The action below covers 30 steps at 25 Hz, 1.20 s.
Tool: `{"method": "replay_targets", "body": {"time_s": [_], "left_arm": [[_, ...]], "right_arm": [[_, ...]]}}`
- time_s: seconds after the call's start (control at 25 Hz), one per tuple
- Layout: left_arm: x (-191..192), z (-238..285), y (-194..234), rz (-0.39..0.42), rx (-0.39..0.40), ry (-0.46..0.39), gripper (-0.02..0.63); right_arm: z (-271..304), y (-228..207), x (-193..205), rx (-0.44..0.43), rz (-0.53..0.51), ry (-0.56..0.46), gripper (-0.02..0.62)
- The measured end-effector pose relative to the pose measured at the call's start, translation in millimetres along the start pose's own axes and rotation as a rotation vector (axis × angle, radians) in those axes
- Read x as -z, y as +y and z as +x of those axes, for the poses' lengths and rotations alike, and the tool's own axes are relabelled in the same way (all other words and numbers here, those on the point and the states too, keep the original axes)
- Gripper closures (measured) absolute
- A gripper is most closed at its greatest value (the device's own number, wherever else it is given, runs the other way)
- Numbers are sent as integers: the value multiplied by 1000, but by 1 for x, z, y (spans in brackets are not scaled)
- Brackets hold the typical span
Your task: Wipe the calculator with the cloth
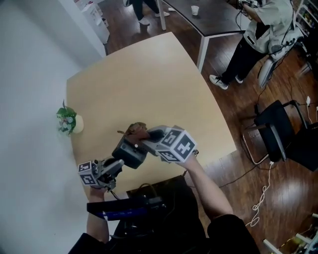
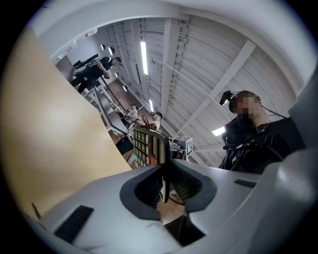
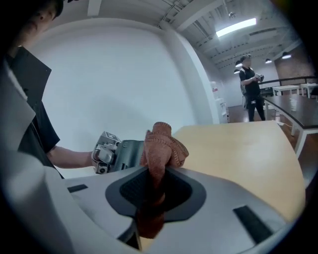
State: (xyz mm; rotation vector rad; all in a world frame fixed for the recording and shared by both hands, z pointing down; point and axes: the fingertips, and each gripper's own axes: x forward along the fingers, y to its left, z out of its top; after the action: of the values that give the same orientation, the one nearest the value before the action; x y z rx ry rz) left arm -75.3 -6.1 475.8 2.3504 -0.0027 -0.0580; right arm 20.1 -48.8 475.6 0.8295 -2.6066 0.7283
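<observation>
My left gripper (image 1: 119,162) is shut on a dark grey calculator (image 1: 130,151) and holds it up over the near edge of the tan table (image 1: 149,84). In the left gripper view the calculator (image 2: 149,146) stands edge-on between the jaws of the left gripper (image 2: 165,186), its keys facing left. My right gripper (image 1: 149,138) is shut on a rust-brown cloth (image 1: 136,131), bunched just beyond the calculator's far end. In the right gripper view the cloth (image 3: 161,149) sticks up out of the right gripper (image 3: 154,186), with the calculator's back (image 3: 126,154) right behind it; whether they touch I cannot tell.
A small potted plant (image 1: 67,121) sits at the table's left edge by the white wall. A person (image 1: 258,34) stands at the back right next to a dark table (image 1: 208,17) with a cup (image 1: 195,10). A black chair (image 1: 278,129) stands to the right.
</observation>
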Motion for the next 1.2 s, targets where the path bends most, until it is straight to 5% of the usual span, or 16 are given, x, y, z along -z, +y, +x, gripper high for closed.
{"method": "replay_targets", "body": {"time_s": [0.2,0.28,0.4,0.48,0.6,1.0,1.08,1.2], "left_arm": [[5,-1,2,-28,-21,-29,552],[4,-1,2,-32,-27,-40,552],[2,5,2,-26,-34,-36,552],[1,12,-1,-16,-31,-24,552],[0,21,-7,2,-18,-9,547],[0,21,-9,40,-24,13,554],[-1,21,-8,51,-35,16,554],[0,22,-3,90,-72,49,554]], "right_arm": [[-25,-44,3,190,-4,16,523],[-35,-28,-19,158,-17,-44,525],[-33,27,-56,-19,-45,-140,523],[-19,55,-60,-86,-114,-115,523],[-4,55,-51,-60,-183,-43,523],[-41,-49,-34,244,-96,-24,523],[-53,-46,-46,231,-64,-84,523],[-53,-6,-74,101,-56,-170,523]]}}
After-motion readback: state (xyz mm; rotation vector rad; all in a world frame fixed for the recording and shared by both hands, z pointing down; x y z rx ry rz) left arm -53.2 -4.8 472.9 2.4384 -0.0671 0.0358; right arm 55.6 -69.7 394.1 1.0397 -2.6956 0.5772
